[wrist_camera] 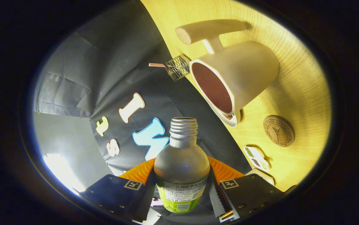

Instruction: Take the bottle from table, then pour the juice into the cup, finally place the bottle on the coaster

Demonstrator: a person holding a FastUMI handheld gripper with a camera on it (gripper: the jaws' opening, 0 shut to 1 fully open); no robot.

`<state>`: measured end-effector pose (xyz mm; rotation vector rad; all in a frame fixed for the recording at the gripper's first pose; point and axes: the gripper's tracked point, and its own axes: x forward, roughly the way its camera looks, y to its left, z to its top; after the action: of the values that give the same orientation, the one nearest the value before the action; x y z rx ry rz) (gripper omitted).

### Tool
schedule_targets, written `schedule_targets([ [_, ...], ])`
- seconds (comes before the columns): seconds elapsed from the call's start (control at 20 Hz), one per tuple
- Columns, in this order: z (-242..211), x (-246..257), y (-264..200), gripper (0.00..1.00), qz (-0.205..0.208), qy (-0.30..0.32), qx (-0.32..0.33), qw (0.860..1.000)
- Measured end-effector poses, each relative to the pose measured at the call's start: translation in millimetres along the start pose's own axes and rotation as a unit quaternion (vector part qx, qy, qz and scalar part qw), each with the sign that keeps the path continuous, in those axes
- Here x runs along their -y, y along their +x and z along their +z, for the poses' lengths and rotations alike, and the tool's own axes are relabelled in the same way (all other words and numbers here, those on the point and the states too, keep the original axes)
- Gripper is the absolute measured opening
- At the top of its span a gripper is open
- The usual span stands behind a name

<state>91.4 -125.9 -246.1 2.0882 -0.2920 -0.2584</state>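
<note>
Already my gripper [181, 187] was clenched on the bottle [181, 162], tilted, so I needed its mouth brought over the cup [234, 76] ahead before tipping further.

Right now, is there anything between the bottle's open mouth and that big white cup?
No. In the gripper view the gripper is shut on the bottle, and the stretch from its mouth to the cup holds no object, just booth wall behind.
</note>
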Motion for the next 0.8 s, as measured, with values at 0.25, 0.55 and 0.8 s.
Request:
schedule_targets([
  [0.25, -0.9, -0.2, 1.9, 0.76, 0.002, -0.005, -0.002, 1.0],
  [0.55, -1.3, 0.6, 2.3, 0.76, 0.004, -0.011, 0.0, 1.0],
  [0.8, -3.1, 0.7, 3.6, 0.76, 0.009, -0.022, 0.0, 1.0],
])
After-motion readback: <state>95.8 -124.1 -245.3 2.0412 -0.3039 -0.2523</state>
